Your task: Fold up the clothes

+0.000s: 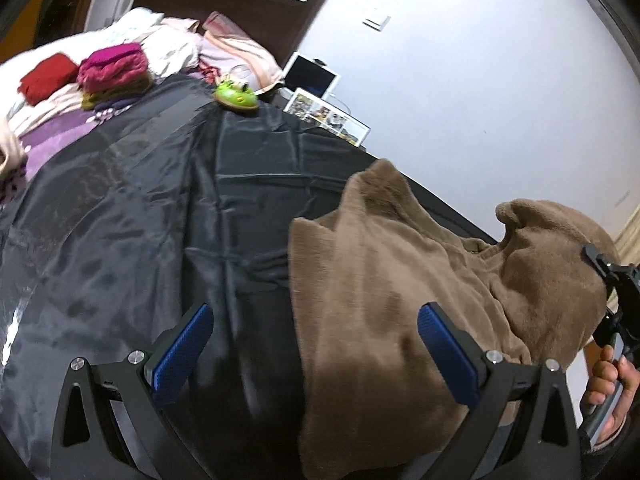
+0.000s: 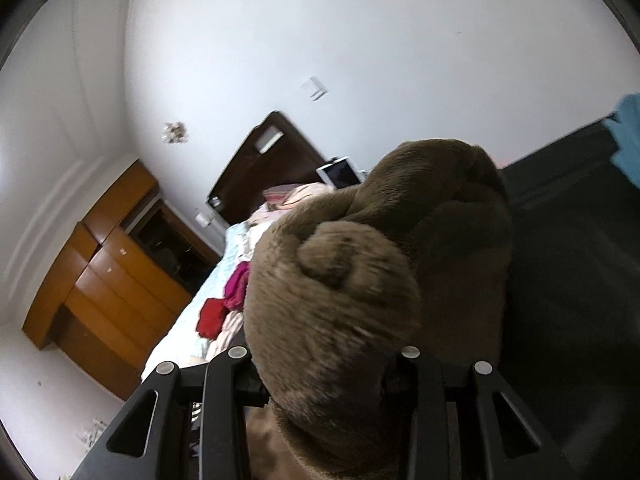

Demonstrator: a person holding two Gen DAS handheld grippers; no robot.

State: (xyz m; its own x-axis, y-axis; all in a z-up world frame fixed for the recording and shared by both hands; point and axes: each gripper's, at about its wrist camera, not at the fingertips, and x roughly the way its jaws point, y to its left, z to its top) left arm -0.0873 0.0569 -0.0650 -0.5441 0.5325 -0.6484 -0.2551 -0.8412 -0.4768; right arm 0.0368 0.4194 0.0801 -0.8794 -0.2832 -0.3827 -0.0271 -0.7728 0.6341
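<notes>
A brown fleece garment point(image 1: 384, 264) lies partly on the black satin sheet point(image 1: 140, 208) that covers the bed. Its right part is lifted off the sheet. My left gripper point(image 1: 316, 312) is open, its blue pads point(image 1: 188, 344) wide apart above the sheet and the garment's left edge, touching neither. My right gripper point(image 2: 326, 348) is shut on a bunched fold of the brown fleece garment point(image 2: 360, 264), which hides its fingertips. In the left wrist view, the right gripper point(image 1: 612, 276) and the hand point(image 1: 604, 376) holding it show at the right edge, carrying the raised cloth.
Folded red point(image 1: 48, 76) and magenta clothes point(image 1: 114, 66) are stacked at the far side of the bed near pillows point(image 1: 236, 48). A green toy point(image 1: 236, 98) and picture frames point(image 1: 328, 114) sit by the wall. A wooden cabinet point(image 2: 108, 272) stands left; blue cloth point(image 2: 628, 136) lies at right.
</notes>
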